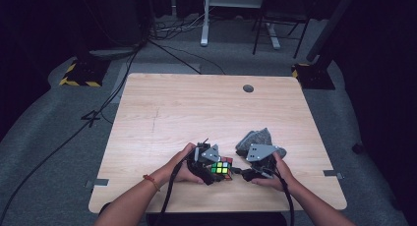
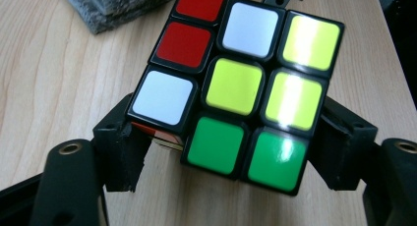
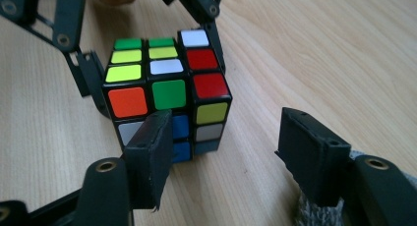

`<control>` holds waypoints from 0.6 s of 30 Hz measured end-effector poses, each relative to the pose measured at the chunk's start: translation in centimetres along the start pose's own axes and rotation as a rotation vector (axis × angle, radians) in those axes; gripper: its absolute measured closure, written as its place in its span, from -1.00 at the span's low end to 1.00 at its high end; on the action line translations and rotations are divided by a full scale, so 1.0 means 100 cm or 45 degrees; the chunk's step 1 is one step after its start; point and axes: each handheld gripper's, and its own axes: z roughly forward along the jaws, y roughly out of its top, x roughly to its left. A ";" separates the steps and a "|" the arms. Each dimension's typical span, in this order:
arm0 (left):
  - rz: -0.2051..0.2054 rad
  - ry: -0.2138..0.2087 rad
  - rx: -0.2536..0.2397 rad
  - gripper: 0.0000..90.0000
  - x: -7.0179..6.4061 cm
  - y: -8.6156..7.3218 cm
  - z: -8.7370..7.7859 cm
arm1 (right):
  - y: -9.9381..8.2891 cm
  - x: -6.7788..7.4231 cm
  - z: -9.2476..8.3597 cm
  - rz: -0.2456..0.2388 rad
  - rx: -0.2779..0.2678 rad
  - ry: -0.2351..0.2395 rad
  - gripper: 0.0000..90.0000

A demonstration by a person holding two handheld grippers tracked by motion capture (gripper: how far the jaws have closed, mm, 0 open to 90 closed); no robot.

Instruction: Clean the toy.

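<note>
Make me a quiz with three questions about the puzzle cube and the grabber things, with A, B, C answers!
1. Where is the puzzle cube?
A. far edge of the table
B. near edge, between the two grippers
C. on the floor

2. Which colour is the centre square of the cube's top face?
A. yellow
B. blue
C. orange

3. The right gripper is:
A. shut on the cube
B. open
C. holding the grey cloth

Answers: 1 B, the high view shows it between both hands. 2 A, the left gripper view shows yellow in the middle. 3 B, its jaws stand apart with bare table between.
</note>
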 end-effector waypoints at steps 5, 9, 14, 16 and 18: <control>-0.007 0.000 0.005 -0.42 0.000 -0.001 -0.001 | 0.006 0.001 -0.001 0.007 -0.045 0.003 -0.01; -0.006 -0.015 -0.004 -0.32 0.001 -0.004 -0.004 | 0.006 0.002 -0.002 0.000 -0.048 -0.013 0.00; 0.002 -0.019 -0.006 -0.26 0.001 -0.004 -0.005 | -0.004 -0.010 -0.010 0.080 -0.077 0.002 0.10; 0.005 -0.026 -0.010 -0.26 0.001 -0.004 -0.005 | -0.011 -0.016 -0.010 0.084 -0.045 -0.007 0.20; 0.002 -0.039 -0.006 -0.27 0.002 -0.004 -0.005 | -0.014 -0.019 -0.008 0.094 -0.011 -0.028 0.19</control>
